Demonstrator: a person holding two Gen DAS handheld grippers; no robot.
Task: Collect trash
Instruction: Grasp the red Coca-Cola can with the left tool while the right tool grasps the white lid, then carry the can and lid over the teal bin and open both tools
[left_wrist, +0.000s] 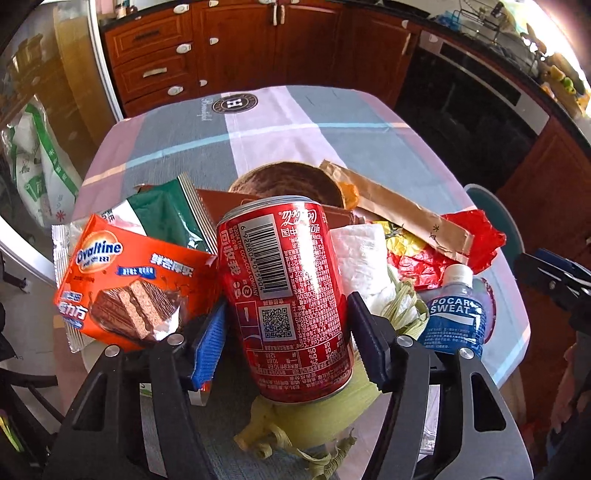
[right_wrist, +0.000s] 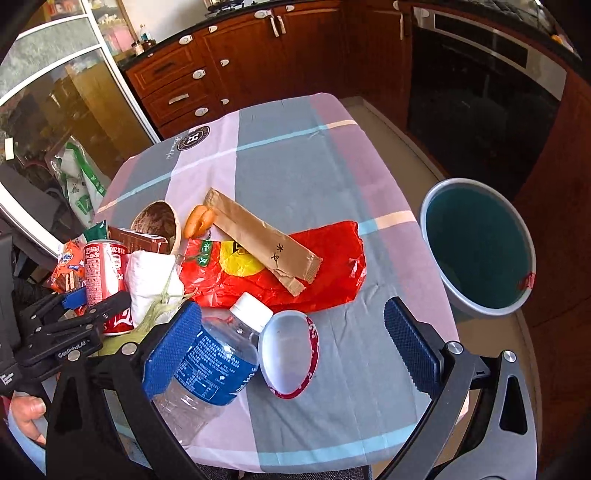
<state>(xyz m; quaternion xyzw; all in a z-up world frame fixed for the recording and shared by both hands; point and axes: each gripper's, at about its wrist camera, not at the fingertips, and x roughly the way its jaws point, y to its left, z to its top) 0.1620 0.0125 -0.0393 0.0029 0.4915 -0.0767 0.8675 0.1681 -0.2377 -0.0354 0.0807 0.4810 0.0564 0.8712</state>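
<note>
One can taken in hand
The red can (left_wrist: 291, 295) was pinched by the left gripper (left_wrist: 288, 332); the right gripper (right_wrist: 291, 347) was held spread; carrying to the bin (right_wrist: 480, 254) was judged next

wrapper (left_wrist: 110, 280): Ovaltine | bottle (left_wrist: 456, 314): POCARI SWEAT | can (left_wrist: 291, 295): Coca-Cola

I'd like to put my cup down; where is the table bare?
The far half of the table, beyond the paper sleeve, and the strip between the red bag and the bin. The near left corner around the can is crowded.
</note>
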